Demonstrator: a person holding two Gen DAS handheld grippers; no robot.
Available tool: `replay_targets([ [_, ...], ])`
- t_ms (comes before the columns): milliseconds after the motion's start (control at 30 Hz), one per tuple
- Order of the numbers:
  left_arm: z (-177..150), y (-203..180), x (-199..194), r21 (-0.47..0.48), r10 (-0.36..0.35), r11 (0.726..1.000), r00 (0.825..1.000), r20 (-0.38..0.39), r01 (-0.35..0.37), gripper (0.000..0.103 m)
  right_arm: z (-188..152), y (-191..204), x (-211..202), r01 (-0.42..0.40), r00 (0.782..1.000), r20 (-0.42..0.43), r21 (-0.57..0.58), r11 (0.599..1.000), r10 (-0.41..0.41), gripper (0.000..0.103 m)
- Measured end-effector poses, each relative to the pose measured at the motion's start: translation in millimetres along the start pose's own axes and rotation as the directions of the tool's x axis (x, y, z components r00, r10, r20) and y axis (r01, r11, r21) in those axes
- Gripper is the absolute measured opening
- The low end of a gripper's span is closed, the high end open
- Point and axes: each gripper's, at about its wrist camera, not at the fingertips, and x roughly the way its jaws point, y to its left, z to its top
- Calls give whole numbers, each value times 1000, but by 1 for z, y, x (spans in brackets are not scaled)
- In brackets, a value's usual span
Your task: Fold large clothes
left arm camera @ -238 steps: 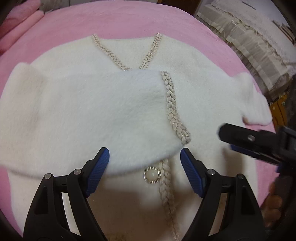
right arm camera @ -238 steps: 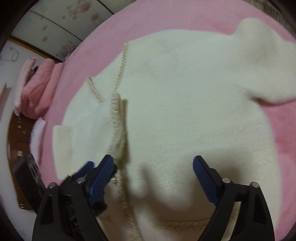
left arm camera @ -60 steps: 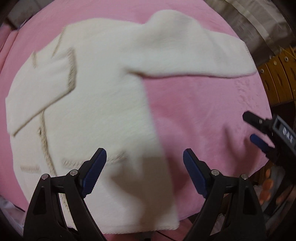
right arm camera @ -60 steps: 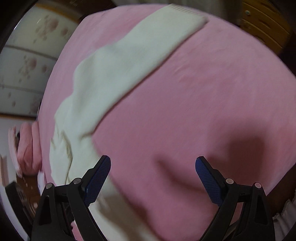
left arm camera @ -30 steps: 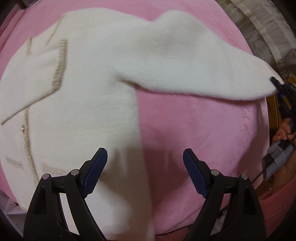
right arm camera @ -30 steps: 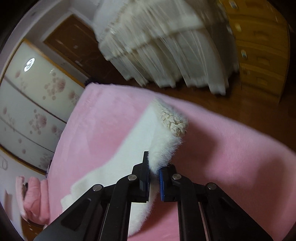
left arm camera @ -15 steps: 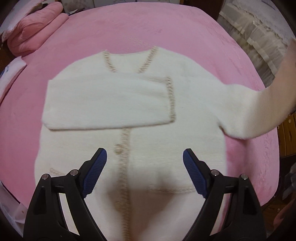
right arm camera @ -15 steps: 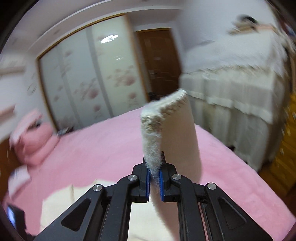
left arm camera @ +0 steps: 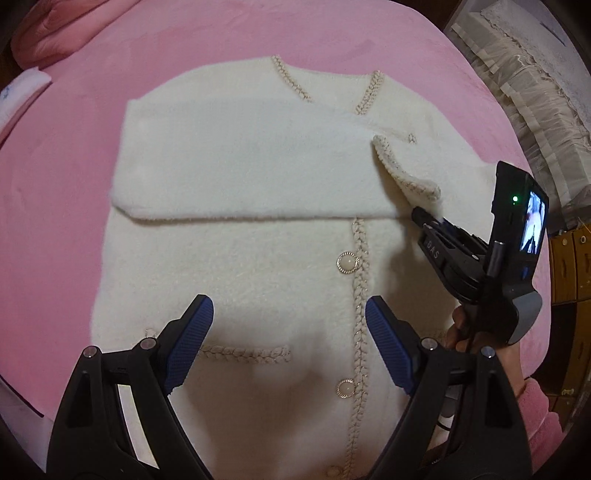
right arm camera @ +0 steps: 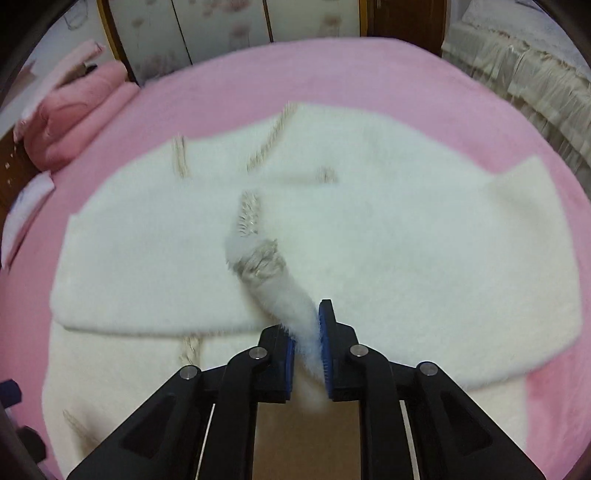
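Now, far on the left, a rolled pink blanket (left arm camera: 66,26) sits at the top corner of the bed (left arm camera: 48,206), which has a soft pink cover. Next comes the cardigan (left arm camera: 236,266). It is white and fluffy, and it lies flat in the middle of the bed with its front facing up. One sleeve (left arm camera: 240,177) is folded across the chest, from the left side over to the middle. A braided trim runs down the front, and a round button (left arm camera: 347,263) sits beside it, with another one lower down. A braided pocket line (left arm camera: 245,352) shows near the bottom left.

The left gripper (left arm camera: 289,339) hangs above the lower part of the cardigan. Its blue fingers (left arm camera: 188,339) stand wide apart and hold nothing.

Moving right, the cuff (left arm camera: 410,177) of the other sleeve lies over the chest, close to the end of the first sleeve. In the right wrist view this second sleeve (right arm camera: 424,266) comes in from the right side of the cardigan. The right gripper (right arm camera: 306,350) has the fluffy edge of that sleeve between its fingers. Those fingers have just been opening and stand a little apart, and I cannot tell if they press on the sleeve. A hand (left arm camera: 476,339) holds this gripper from below.

Far on the right, a frilly cream bed skirt (left arm camera: 524,92) and a wooden drawer chest (left arm camera: 572,266) stand past the bed.
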Motion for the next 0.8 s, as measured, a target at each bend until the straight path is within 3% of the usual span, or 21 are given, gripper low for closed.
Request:
replay_targets([
  [33,-1,1,5,4,-10,1000,1000,-9,10,83,1,-3,4,-20,1000,1,-3,1000,20,24],
  [100,-3,-2,9,10,-29,1000,999,-27,29,83,-8,7,-2,-97,995,5,2,995,97,69],
  [167,0,-2,14,1,-69,998,997,-35,69,83,2,-3,-11,-134,991,25,6,991,134,81],
  [267,5,-11,19,-20,-171,985,984,-47,170,83,-5,3,-30,-161,984,73,-15,987,162,81],
  [400,17,-29,35,-96,-345,936,936,-71,337,83,-7,-18,-49,-169,979,118,-14,986,169,86],
  [500,25,-49,46,-132,-420,902,906,-52,411,82,-24,-21,-77,-149,979,136,-7,989,149,87],
  [567,30,-65,57,-165,-450,884,892,-42,438,75,-38,-33,-82,-128,986,112,-1,992,128,87],
  [667,32,-85,75,-230,-442,878,895,-57,419,67,-56,-57,-80,-116,991,70,25,993,114,87],
  [800,26,-109,95,-257,-347,911,936,-61,321,54,-82,-89,-71,-138,990,28,113,984,136,87],
])
